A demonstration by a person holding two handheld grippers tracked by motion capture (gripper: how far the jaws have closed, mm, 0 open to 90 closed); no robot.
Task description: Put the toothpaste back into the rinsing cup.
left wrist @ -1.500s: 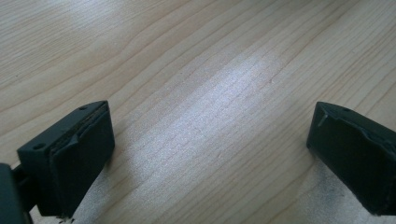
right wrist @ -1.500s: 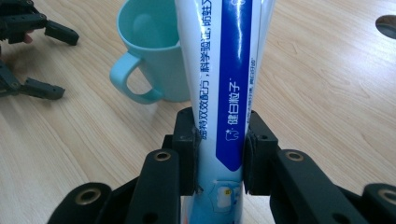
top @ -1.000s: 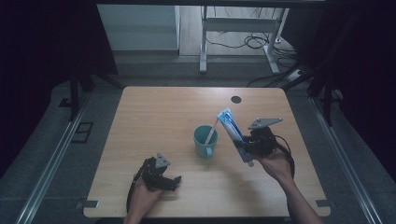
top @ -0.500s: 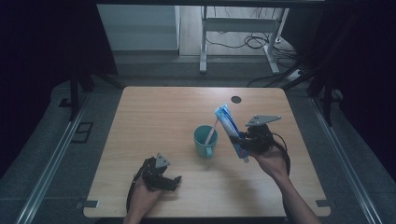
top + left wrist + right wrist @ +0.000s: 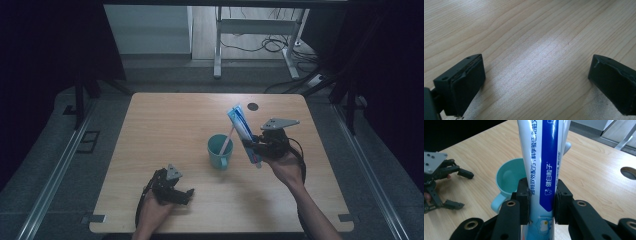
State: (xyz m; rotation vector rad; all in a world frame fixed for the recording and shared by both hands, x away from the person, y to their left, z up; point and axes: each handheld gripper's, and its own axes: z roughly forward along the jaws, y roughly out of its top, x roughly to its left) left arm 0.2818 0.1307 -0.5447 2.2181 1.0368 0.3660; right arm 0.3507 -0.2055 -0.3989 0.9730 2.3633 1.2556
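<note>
your right tool point(image 5: 256, 146) pinches the toothpaste tube point(image 5: 544, 165) at frame centre, carrying it beside the cup point(image 5: 219, 150). next: lower it in. left tool point(image 5: 181, 194) rests spread.

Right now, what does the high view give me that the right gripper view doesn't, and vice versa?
High view alone: both forearms, the whole table, a toothbrush leaning in the cup. Right gripper view alone: the right tongs clamped on the tube's sides, and its printed lettering. Both: toothpaste tube, teal cup, left tongs open on the table.
</note>
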